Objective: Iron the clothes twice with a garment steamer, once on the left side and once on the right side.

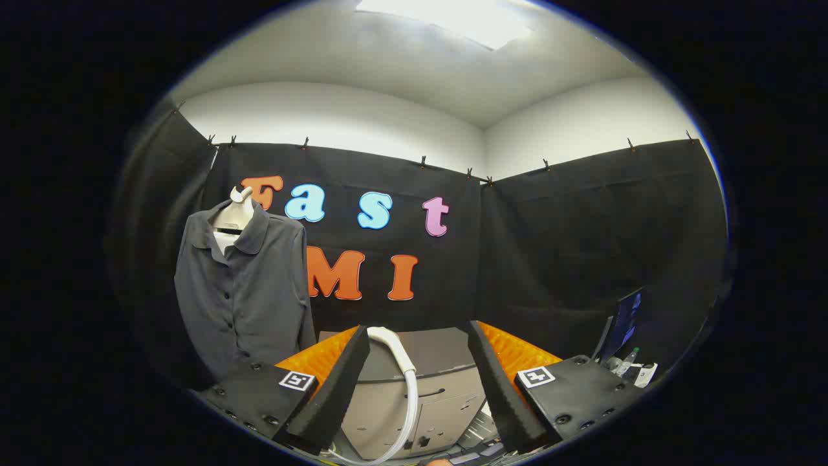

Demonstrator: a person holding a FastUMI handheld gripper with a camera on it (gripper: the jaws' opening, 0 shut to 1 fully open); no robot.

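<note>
Between the widely spread fingers of the gripper (417, 382), which hold nothing, the white steamer handle (396, 349) with its hose curves over a grey cabinet (440, 395). The grey buttoned shirt (242, 291) hangs on a mannequin beyond the left finger; no legible labels.

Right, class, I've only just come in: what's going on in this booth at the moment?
A hand-held gripper is open, holding nothing. Between its fingers, just ahead, the steamer head and its hose rest by a grey cabinet. A dark shirt hangs on a stand off to the left beyond the fingers, against the black wall. Steaming hasn't started; picking up the steamer looks like the next move.
</note>
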